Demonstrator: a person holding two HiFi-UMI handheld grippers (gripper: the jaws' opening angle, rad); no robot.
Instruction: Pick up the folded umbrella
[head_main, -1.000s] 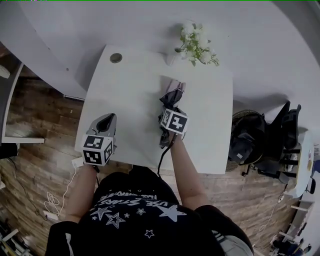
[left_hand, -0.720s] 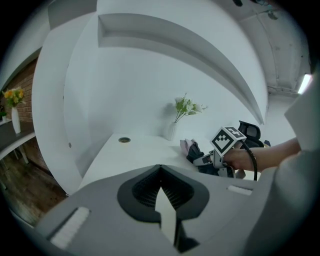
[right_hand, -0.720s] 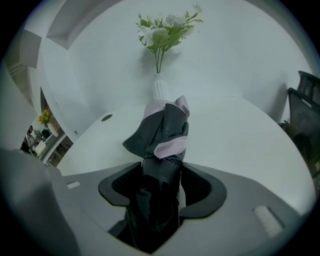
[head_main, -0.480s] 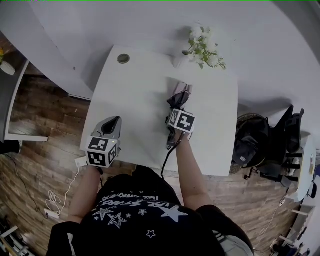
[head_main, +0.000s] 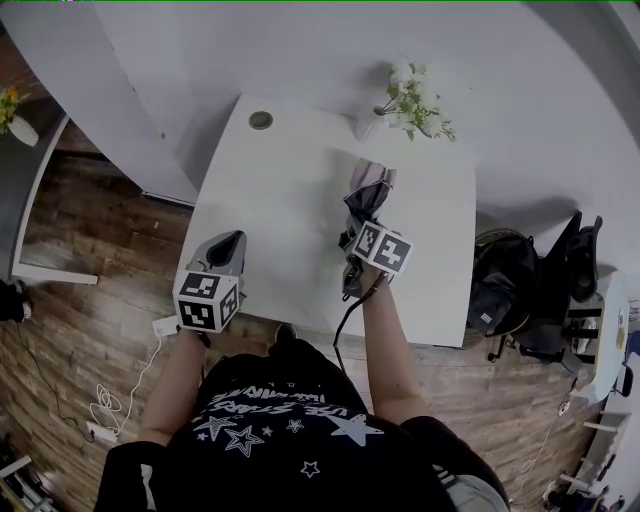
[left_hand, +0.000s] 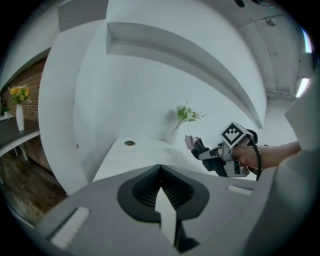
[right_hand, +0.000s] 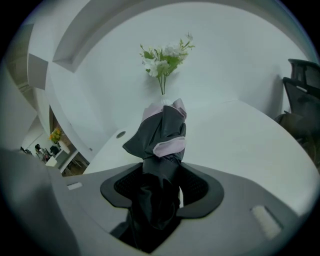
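Black-and-pink folded umbrella clamped in right claw, jaws just closed onto it, seemingly clear of white table; left claw together, empty.

- Lighting: bright, even and diffuse; white table shows no glare.
- Shadows: soft, falling beside both table sides in the head view.
- Distortion: strong fisheye bending; gripper views darken to black at the corners.
- Focus: left gripper body blurred near the lens; folded umbrella underexposed low down.
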